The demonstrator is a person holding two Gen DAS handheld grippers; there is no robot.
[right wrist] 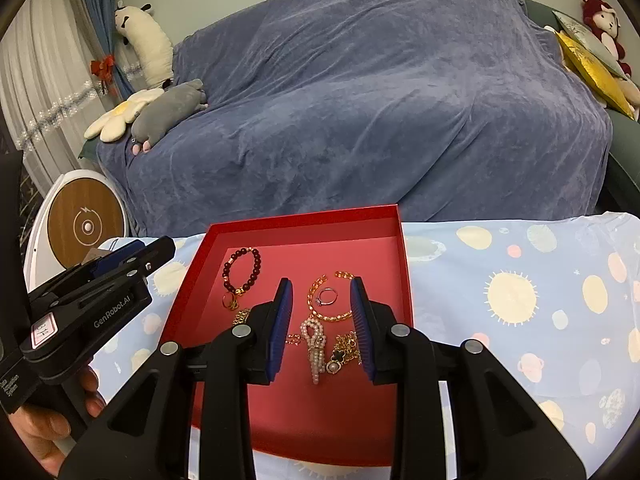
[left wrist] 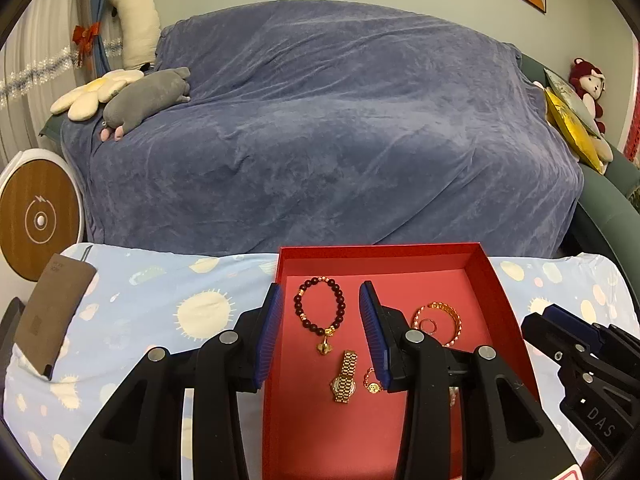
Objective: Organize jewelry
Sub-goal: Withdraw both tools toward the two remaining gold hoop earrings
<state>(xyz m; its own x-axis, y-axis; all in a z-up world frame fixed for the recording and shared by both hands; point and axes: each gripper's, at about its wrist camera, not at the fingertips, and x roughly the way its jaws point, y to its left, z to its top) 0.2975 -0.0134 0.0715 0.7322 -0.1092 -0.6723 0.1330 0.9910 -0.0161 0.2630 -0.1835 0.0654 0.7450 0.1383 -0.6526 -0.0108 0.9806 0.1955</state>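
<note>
A red open box [left wrist: 496, 276] [right wrist: 404, 248] lies on the table and holds the jewelry. In the left wrist view my left gripper [left wrist: 320, 300] is open and empty above a dark bead bracelet [left wrist: 320, 308], with a gold watch [left wrist: 345, 376], a small pendant [left wrist: 372, 386] and a gold chain bracelet [left wrist: 444, 316] nearby. In the right wrist view my right gripper [right wrist: 320, 292] is open and empty above a gold bracelet with a ring [right wrist: 328, 296], a pearl strand [right wrist: 316, 344] and a black clover necklace [right wrist: 344, 354]. The bead bracelet [right wrist: 244, 268] lies further left.
The table has a light blue cloth with sun print [left wrist: 160, 300] [right wrist: 520, 300]. A brown pouch [left wrist: 52, 320] lies at its left end. Behind stands a sofa under a blue blanket [left wrist: 320, 120] with plush toys. A round white and wooden device [left wrist: 36, 216] stands at the left.
</note>
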